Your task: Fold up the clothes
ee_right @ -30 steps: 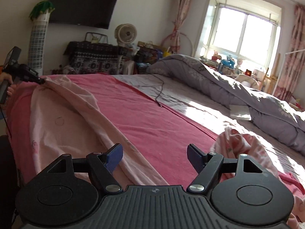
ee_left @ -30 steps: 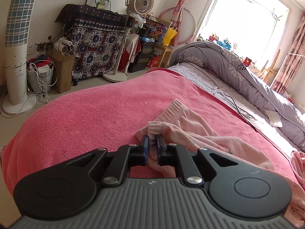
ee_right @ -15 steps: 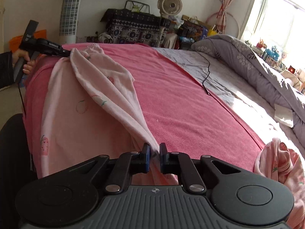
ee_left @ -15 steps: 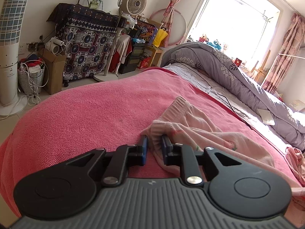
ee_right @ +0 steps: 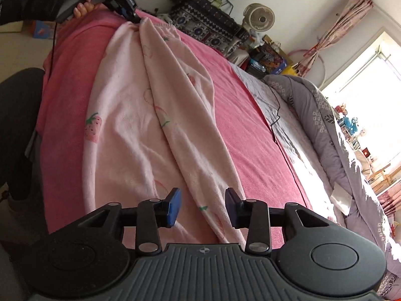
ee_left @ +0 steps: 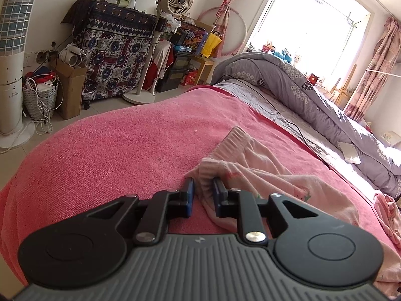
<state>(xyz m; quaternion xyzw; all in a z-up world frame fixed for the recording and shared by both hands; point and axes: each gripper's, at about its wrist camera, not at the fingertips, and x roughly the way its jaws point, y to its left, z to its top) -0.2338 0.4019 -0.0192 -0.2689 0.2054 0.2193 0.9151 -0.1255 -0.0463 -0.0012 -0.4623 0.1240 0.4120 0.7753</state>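
Light pink pyjama trousers [ee_left: 263, 165] printed with strawberries lie on a pink blanket [ee_left: 112, 150] on the bed. My left gripper [ee_left: 203, 183] is shut on their ribbed waistband, which is bunched between the pads. In the right wrist view the trousers [ee_right: 130, 115] stretch from that left gripper [ee_right: 134, 18], held by a person's hand [ee_right: 84, 0] at the top left, down to my right gripper [ee_right: 203, 195]. The right jaws are opening. A folded trouser leg runs between them, and the pads stand clear of it.
A grey patterned duvet [ee_right: 320, 115] lies along the far side of the bed, with a black cable [ee_right: 277, 115] on the sheet beside it. Another pink garment [ee_left: 387, 208] sits at the right edge. A standing fan [ee_left: 175, 0] and a basket [ee_left: 40, 95] stand on the floor beyond.
The right gripper closed on the trouser leg, then let it go and rolled, so its view now tilts. The left jaws have widened a little around the waistband.
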